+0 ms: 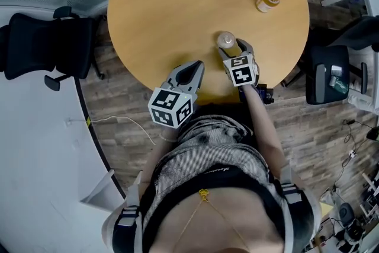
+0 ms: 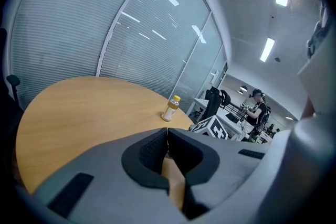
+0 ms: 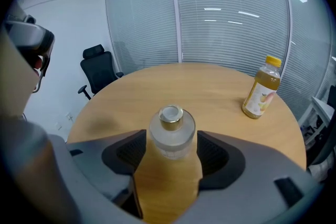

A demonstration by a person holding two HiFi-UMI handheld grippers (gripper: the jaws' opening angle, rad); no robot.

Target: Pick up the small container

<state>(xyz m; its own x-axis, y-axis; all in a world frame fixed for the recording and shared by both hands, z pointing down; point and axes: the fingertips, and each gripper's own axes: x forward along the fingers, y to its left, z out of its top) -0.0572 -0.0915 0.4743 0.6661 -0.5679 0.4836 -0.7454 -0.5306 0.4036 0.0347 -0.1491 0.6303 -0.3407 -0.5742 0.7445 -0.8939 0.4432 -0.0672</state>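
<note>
Pre-grasp step. Right claw spread wide, small container upright inside gap (not yet pinched), at 5 o'clock on counter. Left claw closed, empty. Next: close squarely on frosted body, then lift.

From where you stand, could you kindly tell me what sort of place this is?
Most likely an office meeting room: a round light-wood table, a black swivel office chair beside it, and glass partition walls with slatted blinds behind.
</note>
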